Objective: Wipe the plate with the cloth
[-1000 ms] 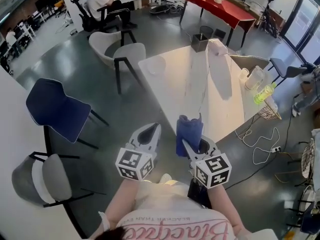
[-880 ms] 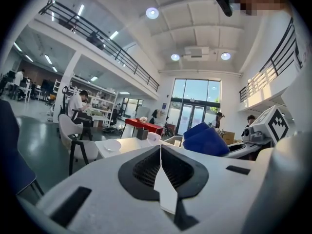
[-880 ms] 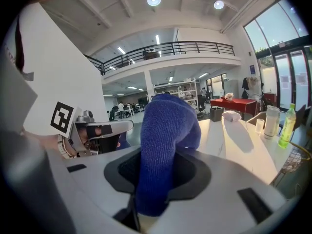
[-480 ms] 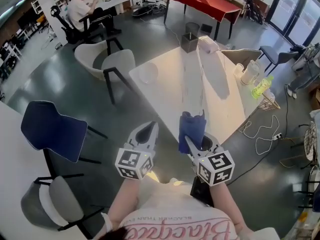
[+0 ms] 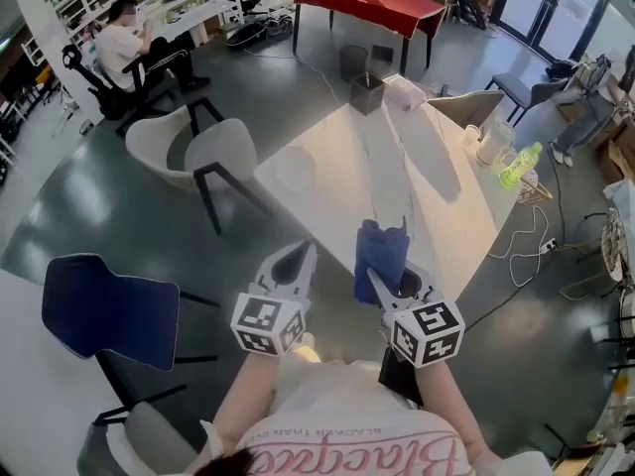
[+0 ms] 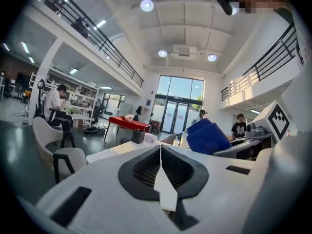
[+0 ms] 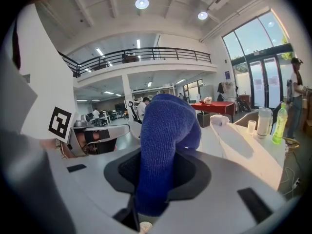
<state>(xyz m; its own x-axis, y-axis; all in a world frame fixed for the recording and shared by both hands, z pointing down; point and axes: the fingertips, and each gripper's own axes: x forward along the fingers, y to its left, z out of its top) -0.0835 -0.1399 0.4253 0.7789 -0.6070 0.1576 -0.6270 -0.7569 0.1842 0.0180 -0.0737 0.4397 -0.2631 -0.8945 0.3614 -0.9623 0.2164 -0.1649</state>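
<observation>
Grey polished floor fills most of the head view, and the long white table (image 5: 417,206) now sits lower and nearer than a second ago. The person has been walking toward it, with both tongs carried ahead in the same pose. So this is still the approach, and no wiping has begun.

At far left a blue chair (image 5: 109,310) with a matte padded back has slid down and outward in the head view. Two smooth white shell chairs (image 5: 213,157) stand beside the table's left edge.

The left gripper (image 5: 304,251) is clenched on nothing, its pale plastic jaws meeting in a thin seam over ribbed black pads. The plate (image 5: 296,172), a faint pale round, lies on the table near its left edge, toward the near left corner. It is hard to make out against the glossy top.

The right gripper (image 5: 377,284) grasps the cloth (image 5: 380,254), a deep blue knitted piece bunched into a soft upright wad. The cloth is well apart from the plate.

Near the table's right edge stand a clear jug (image 5: 493,142) and a green bottle (image 5: 523,165).
</observation>
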